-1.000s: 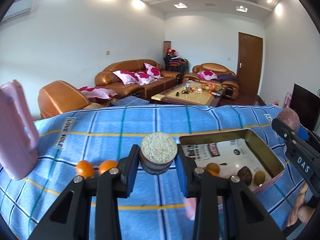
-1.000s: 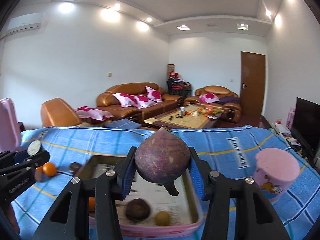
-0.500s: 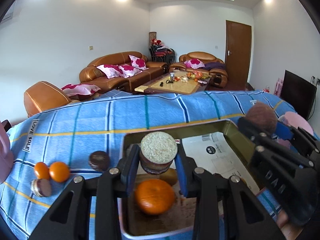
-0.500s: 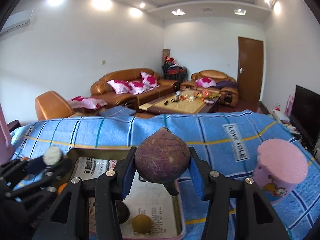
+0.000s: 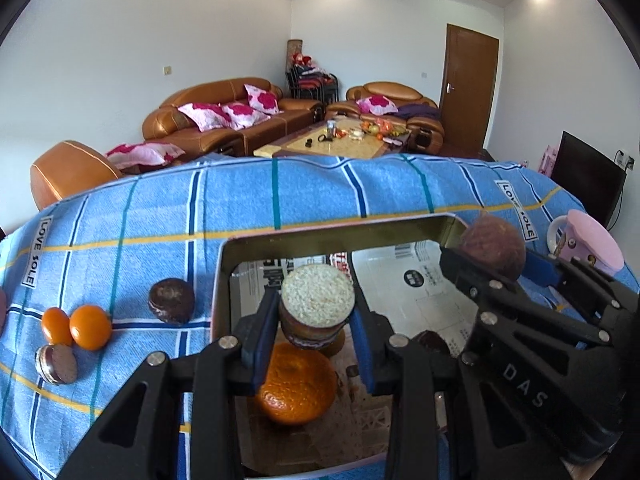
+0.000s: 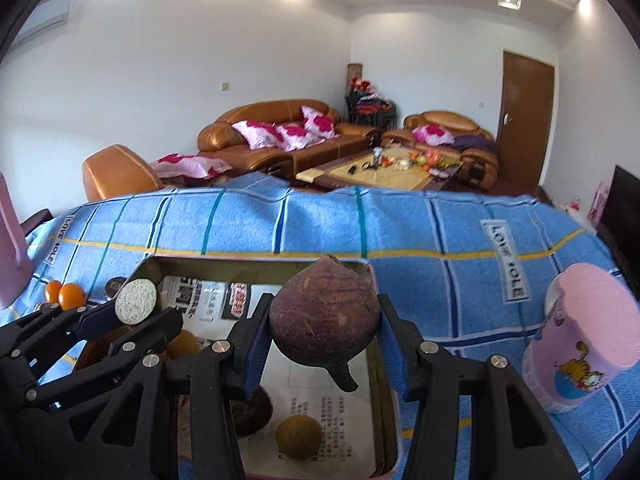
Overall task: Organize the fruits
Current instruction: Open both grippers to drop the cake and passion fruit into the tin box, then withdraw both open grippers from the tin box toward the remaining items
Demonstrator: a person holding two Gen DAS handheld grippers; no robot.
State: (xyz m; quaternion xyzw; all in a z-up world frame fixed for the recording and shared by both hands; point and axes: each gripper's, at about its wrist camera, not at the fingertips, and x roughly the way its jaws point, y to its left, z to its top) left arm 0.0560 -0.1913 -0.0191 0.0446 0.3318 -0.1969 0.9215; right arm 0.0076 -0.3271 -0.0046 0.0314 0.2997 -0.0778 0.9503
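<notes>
My left gripper is shut on a cut purple fruit with a pale grainy face, held above the metal tray. Under it in the tray lies an orange. My right gripper is shut on a round purple-brown fruit, also above the tray, which holds a dark fruit and a small brown fruit. The right gripper also shows in the left wrist view, the left gripper in the right wrist view.
On the blue checked cloth left of the tray lie two small oranges, a dark round fruit and a cut half fruit. A pink cup stands right of the tray. A pink object stands at far left.
Both grippers have moved in over the tray, the left one from the cloth at the left. Each still holds its fruit.
</notes>
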